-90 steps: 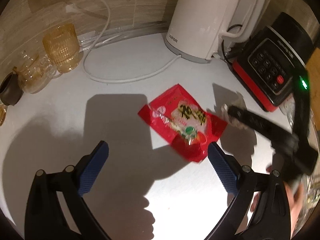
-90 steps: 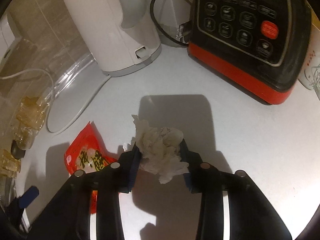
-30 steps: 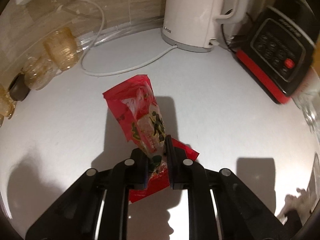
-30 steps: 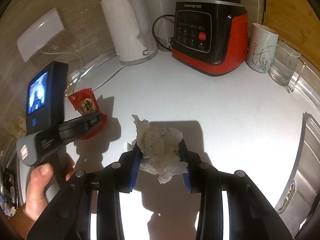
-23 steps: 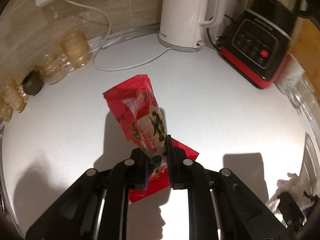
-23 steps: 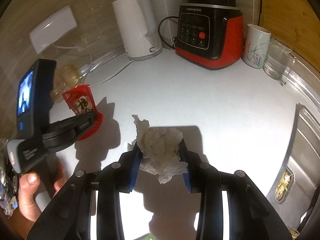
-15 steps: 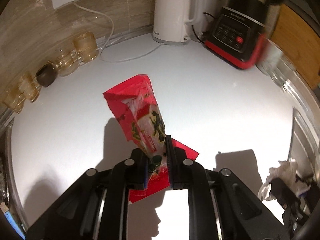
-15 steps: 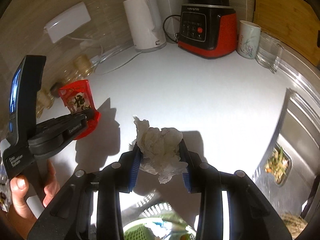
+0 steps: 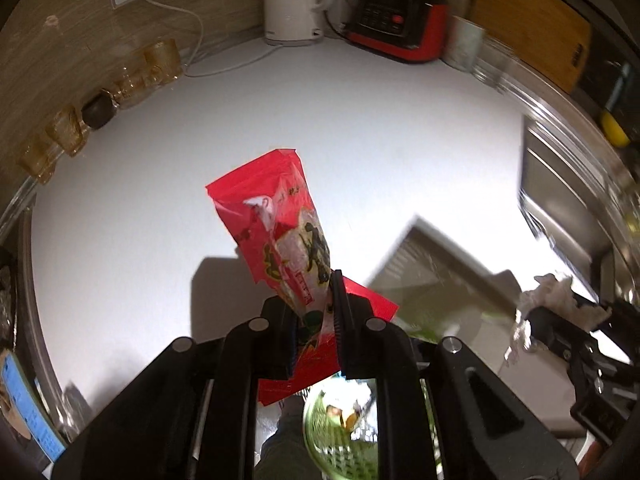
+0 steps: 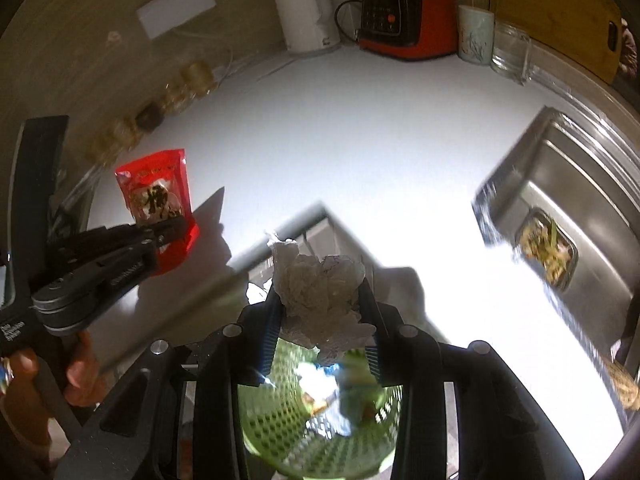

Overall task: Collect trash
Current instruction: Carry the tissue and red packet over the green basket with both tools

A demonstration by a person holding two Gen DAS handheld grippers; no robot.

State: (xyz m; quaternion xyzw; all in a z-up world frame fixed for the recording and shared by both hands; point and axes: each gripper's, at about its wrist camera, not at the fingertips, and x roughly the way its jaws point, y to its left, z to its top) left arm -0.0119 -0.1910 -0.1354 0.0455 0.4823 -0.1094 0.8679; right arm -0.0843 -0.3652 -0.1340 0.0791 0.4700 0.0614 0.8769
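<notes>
A: In your left wrist view, what does the left gripper (image 9: 314, 312) hold?

B: Its jaws pinch the red snack wrapper (image 9: 276, 232) by one end, clear of the counter (image 9: 360, 128), above the green basket (image 9: 340, 440).

A: And your right view?

B: The right gripper (image 10: 322, 312) clamps the crumpled white tissue (image 10: 320, 288) directly over that basket, probably for dropping.

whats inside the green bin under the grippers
The green bin already holds trash: white and bluish scraps, blurred beyond naming. The tissue in the right gripper covers its far rim; gripper arms hide its sides.
</notes>
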